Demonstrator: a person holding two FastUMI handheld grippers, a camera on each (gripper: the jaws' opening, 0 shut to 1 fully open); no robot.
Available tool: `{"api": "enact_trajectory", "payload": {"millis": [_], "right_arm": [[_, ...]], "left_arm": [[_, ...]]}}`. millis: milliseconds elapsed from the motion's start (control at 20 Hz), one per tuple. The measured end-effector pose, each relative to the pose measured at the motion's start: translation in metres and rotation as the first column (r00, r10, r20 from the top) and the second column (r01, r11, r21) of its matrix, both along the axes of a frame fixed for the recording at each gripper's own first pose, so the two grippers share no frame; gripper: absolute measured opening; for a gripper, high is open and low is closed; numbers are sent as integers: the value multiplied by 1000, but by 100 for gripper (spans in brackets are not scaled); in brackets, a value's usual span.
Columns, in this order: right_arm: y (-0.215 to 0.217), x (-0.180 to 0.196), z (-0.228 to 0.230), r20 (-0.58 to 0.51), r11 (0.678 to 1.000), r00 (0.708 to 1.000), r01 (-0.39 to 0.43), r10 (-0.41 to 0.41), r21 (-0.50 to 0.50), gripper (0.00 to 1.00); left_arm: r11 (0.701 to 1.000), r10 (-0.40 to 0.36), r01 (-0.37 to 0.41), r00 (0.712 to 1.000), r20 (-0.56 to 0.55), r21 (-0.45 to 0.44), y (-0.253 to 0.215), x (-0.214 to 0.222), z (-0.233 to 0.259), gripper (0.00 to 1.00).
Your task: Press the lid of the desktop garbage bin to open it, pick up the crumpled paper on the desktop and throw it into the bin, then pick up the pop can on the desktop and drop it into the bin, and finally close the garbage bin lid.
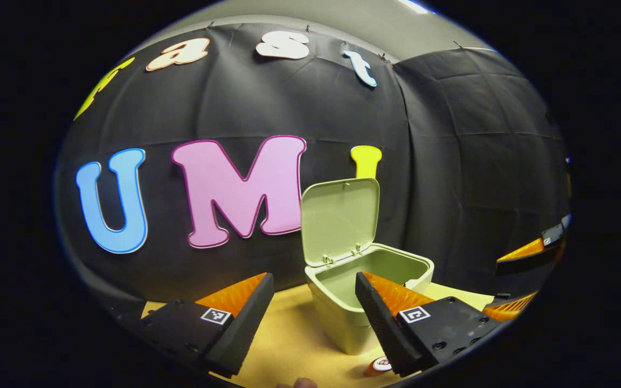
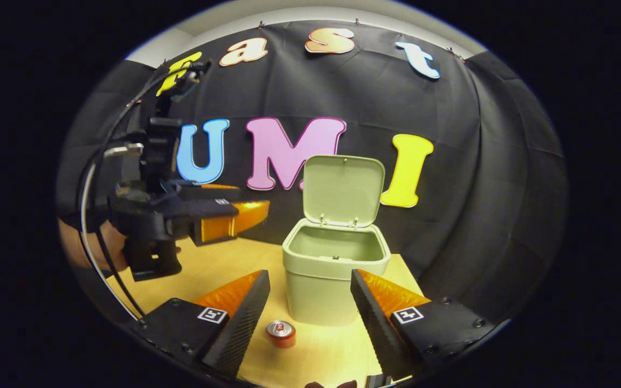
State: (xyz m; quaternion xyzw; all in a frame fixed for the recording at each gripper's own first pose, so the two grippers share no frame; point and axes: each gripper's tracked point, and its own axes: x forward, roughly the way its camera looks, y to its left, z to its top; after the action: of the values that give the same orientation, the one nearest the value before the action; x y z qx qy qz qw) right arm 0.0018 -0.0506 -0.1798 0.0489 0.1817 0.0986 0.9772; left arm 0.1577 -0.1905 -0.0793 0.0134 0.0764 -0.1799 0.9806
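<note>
bin (image 2: 335,280) sits on the tan desktop (image 2: 224,264) near the back wall, lid (image 2: 344,189) up and standing nearly vertical behind the opening, cavity looks empty from the right gripper view (only part of the inside is visible). pop can (image 2: 281,333) stands upright on the desktop just in front of the bin, apart from it, top facing the camera. right gripper (image 2: 310,318) has its fingers spread wide, nothing between them, held above the desktop with the can sitting in the gap between the two fingers in that view, not touched. left gripper (image 1: 316,323) is also wide open and empty, its right finger overlapping the bin's front corner in the left gripper view; can't tell if it touches. in that same view the can (image 1: 379,365) peeks out low beside that finger, mostly hidden. right gripper view also shows the left gripper (image 2: 251,215) off to the left, raised above the desktop, a hand (image 2: 92,245) wrapped around its grip, cables looping off the body. left gripper view catches the other gripper (image 1: 526,277) at the far right edge.
</note>
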Motion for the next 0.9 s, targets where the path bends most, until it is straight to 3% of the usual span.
{"api": "enact_trajectory", "payload": {"millis": [450,900], "right_arm": [[44,-11,-100,-136,998,989,-58,58,1,96],[74,-16,-195,-270,993,956,-119,111,-15,96]], "left_arm": [[995,95,-95,993,-75,2,64,-56,-16,97],[985,171,-167,975,-141,42,105,-87,-44,97]]}}
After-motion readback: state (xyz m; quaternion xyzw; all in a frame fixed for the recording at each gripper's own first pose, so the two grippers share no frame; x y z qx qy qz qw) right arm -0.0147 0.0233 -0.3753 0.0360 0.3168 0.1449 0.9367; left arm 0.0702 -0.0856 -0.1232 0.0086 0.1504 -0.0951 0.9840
